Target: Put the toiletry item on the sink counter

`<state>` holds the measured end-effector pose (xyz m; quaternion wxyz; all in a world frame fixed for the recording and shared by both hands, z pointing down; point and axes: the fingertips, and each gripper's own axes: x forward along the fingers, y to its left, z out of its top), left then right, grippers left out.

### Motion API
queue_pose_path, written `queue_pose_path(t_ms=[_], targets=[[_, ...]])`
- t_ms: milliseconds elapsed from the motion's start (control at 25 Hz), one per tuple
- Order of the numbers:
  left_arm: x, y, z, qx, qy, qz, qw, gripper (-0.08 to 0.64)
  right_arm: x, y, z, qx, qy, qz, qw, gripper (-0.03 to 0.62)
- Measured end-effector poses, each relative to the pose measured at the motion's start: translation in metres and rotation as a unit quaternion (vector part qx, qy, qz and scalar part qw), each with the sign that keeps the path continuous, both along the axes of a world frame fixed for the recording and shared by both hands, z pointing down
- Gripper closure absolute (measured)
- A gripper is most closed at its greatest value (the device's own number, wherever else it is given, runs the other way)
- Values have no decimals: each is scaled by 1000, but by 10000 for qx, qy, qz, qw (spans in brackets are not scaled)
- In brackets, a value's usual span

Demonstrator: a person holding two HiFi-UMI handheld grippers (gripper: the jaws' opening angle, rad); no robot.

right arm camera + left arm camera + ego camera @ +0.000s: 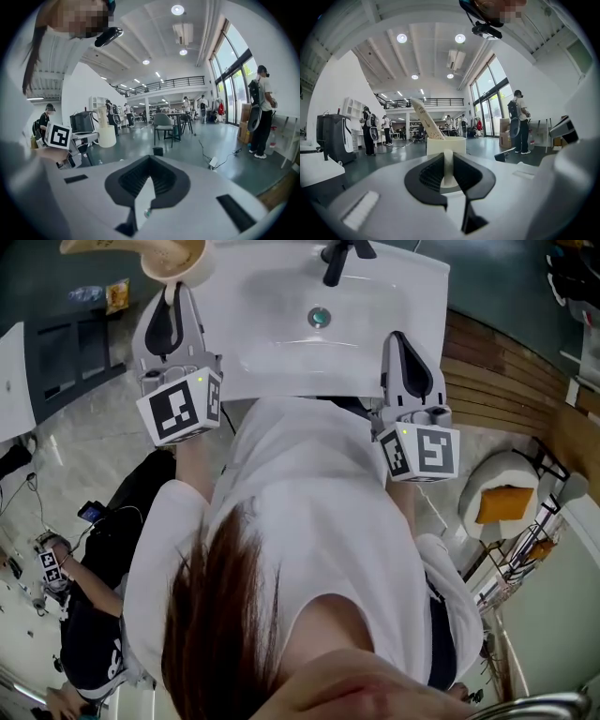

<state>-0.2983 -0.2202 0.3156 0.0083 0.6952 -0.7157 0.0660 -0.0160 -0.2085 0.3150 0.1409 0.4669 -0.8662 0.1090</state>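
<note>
Head view, left tongs [172, 296]: clenched on a cream cup [178, 257] that sits just past their tips.
Head view, task's thing: the cup appears to hang off the far-left corner of the white counter [281, 381], and I judge it not yet set down.
Head view, right tongs [405, 341]: over the counter's near rim, well apart from the cup.
Head view, counter: smooth, glossy and white, with a round drain [320, 317] and a dark faucet [339, 257] ahead of both tongs.
Left gripper view, grip: the ribbed dark pads press on the cup's thin upright handle [448, 171], with the cup body [446, 143] straight beyond.
Left gripper view, contents: a pale, flat tube [423, 115] leans up and left out of the cup.
Left gripper view, handling: the cup looks rigid, matte and light. The handle is a narrow hold, so the cup may swing, and the loose tube could tip out, so keep the cup upright.
Right gripper view, right tongs [149, 161]: tips closed together, nothing between them.
Right gripper view, cup [107, 136]: far off to the left of these tongs.
</note>
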Motion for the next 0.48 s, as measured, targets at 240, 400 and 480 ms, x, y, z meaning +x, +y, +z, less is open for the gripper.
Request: queue_pose_path(t_ms=[240,400,480], targets=[[-5,-14,13,29,-49,-47,10000,511,1,-1,4,-42,12,98,9999,588],[-12,-19,26,-5,-1,-147,9999,511,-4,3,4,-93,71,64,9999,588],[-16,-23,37,-47,-3,-191,9998,511,-6,3,6,-111,83,72,9999,588]])
